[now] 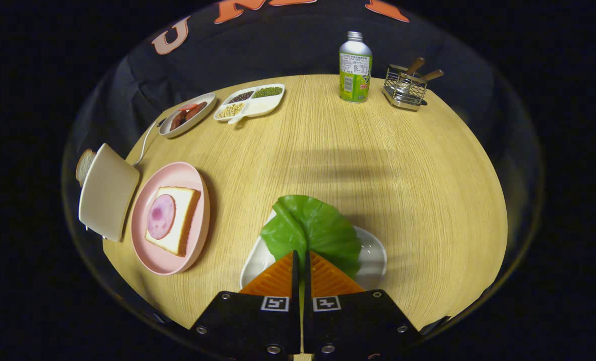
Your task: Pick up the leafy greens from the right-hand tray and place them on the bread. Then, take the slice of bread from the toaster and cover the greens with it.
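I have the gripper [301, 260] nearly closed, its two fingers pinched together on the near edge of the broad, crinkled green leaf [310, 228], with only a thin slit left between them. The leaf fans out just ahead of the fingertips, its central rib running straight away from me along the fingers' line, and it lies over the far rim of the shallow white oval tray [373, 255]; I cannot tell whether it has lifted clear yet. My target lies well off to the left: the round pink plate [170, 260], carrying a square slice of toast-edged bread [177, 220] topped with a round pink slice of ham [160, 216]. Just beyond that plate stands the cream box-shaped toaster [107, 191], with a second slice of bread [84, 165] poking out of its far side. So I judge the next carry to be a leftward swing, leaf hanging forward.
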{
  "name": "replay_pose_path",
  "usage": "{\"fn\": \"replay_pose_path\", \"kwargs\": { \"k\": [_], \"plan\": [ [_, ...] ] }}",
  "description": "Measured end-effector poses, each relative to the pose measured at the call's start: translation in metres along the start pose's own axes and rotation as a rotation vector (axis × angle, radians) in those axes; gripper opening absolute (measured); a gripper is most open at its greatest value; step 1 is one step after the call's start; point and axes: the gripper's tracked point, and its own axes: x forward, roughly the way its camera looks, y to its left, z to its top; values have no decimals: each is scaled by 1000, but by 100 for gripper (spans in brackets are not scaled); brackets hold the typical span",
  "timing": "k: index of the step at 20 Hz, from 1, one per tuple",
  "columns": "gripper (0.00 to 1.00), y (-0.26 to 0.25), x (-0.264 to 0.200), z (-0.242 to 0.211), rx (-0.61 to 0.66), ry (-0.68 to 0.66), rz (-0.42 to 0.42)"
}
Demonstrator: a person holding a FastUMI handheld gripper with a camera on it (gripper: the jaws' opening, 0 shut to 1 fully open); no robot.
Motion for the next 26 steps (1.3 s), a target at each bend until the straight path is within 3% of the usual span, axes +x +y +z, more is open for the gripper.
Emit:
{"fn": "replay_pose_path", "kwargs": {
  "k": [11,26],
  "plan": [
    [2,27,-38,32,-25,-127,60],
    [2,129,-52,74,-116,-208,242]
  ]
}}
